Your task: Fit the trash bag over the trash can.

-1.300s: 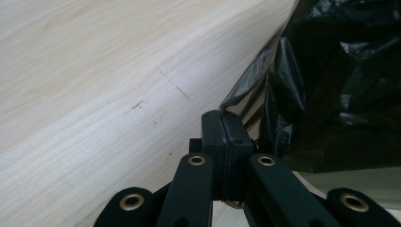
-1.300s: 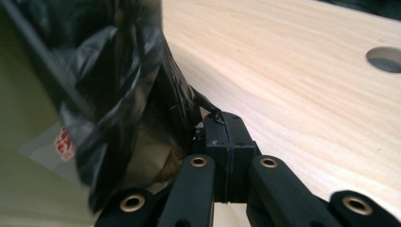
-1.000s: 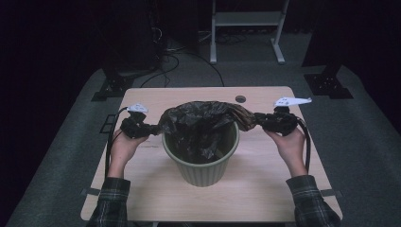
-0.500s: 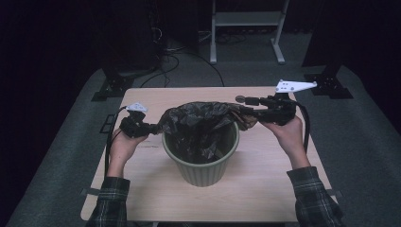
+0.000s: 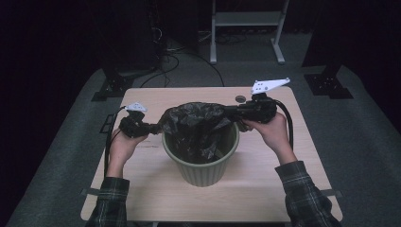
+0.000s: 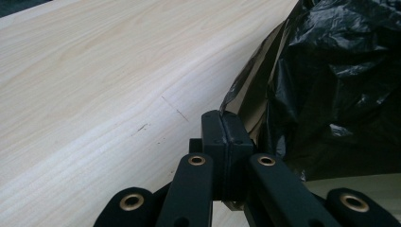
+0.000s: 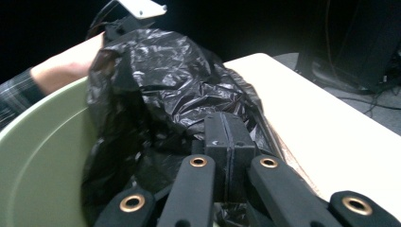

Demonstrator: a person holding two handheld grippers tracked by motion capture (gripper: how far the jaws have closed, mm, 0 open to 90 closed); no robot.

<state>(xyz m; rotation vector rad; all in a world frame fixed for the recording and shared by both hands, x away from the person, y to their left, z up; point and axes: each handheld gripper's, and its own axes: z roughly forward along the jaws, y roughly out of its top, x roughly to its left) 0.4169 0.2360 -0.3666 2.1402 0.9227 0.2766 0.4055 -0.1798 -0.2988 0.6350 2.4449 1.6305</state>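
Mid-step: stretching black bag (image 5: 198,124) over green bin (image 5: 201,165) at frame centre, left hand-held gripper (image 5: 150,128) and right hand-held gripper (image 5: 231,111) both clamped on its rim, right jaws just re-closed; next, probably pulling rim down over bin's edge.

No readable text, labels or numbers anywhere.

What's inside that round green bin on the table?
A crinkled black plastic bag hangs inside the green plastic bin, its upper part pulled up above the rim. The bag and shadow cover the bin's bottom, so anything lying there cannot be seen.
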